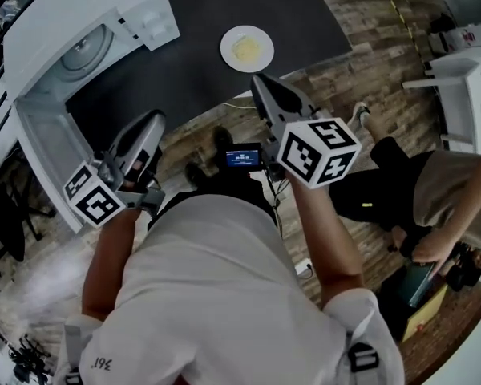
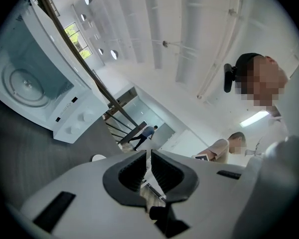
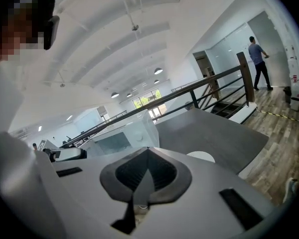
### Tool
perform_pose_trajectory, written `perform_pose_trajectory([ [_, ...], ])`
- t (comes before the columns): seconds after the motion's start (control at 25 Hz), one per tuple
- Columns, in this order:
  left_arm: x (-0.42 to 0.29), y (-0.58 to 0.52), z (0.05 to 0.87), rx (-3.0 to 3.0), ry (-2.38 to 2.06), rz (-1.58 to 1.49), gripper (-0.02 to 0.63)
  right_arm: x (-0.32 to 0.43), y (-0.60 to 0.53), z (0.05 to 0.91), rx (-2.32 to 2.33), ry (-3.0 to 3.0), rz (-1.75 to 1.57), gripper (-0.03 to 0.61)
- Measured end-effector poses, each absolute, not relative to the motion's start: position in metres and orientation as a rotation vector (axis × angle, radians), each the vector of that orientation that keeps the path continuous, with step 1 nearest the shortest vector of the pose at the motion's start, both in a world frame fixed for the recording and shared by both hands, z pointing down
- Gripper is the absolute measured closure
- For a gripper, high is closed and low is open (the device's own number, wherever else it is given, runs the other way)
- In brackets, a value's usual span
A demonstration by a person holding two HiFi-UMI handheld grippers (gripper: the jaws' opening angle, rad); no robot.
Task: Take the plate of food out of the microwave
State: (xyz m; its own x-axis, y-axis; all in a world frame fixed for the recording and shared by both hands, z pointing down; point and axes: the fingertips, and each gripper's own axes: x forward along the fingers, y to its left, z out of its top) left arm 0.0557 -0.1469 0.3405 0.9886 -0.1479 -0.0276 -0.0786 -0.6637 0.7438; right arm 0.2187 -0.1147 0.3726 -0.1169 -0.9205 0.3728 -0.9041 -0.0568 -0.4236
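- At the upper centre of the head view, the plate [image 1: 247, 48] rests on the dark table [image 1: 192, 22]. It carries a pale yellow portion of food and is well apart from both grippers.
- At the upper left, the white microwave [image 1: 72, 46] stands on the same table with its door [image 1: 52, 147] swung open towards the lower left. Its round turntable shows inside (the knobs sit on the side nearer the plate).
- The left gripper [image 1: 156, 119] is held off the table, left of centre, near the open door. In the left gripper view its jaws stand almost together, with only a thin slit between the ribbed pads, and nothing appears to be caught there.
- The right gripper [image 1: 258, 83] is held just below the plate in the frame, its tip aimed towards the table edge. In the right gripper view its jaws meet at the tip, with nothing gripped.
- Both gripper views show the plate as a small white disc beyond the jaws.
- At the right edge of the head view is another person [image 1: 433, 191].
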Motion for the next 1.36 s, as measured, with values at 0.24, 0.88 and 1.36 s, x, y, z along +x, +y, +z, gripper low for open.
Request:
perform_pose_trajectory([
  [0.24,0.014,-0.121,0.32,2.384,-0.162,-0.109,0.58,0.174,-0.098,0.346,-2.017,2.209,-0.848,0.577],
  [0.88,-0.026,-0.077,0.292,2.458,-0.142,-0.096,0.58,0.12,-0.059,0.305,-1.964,2.314,-0.71,0.578],
  [1.36,-0.016,-0.065,0.288,2.449,-0.228,-0.124,0.58,0.132,-0.048,0.297,-1.945,2.422,-0.684,0.578],
])
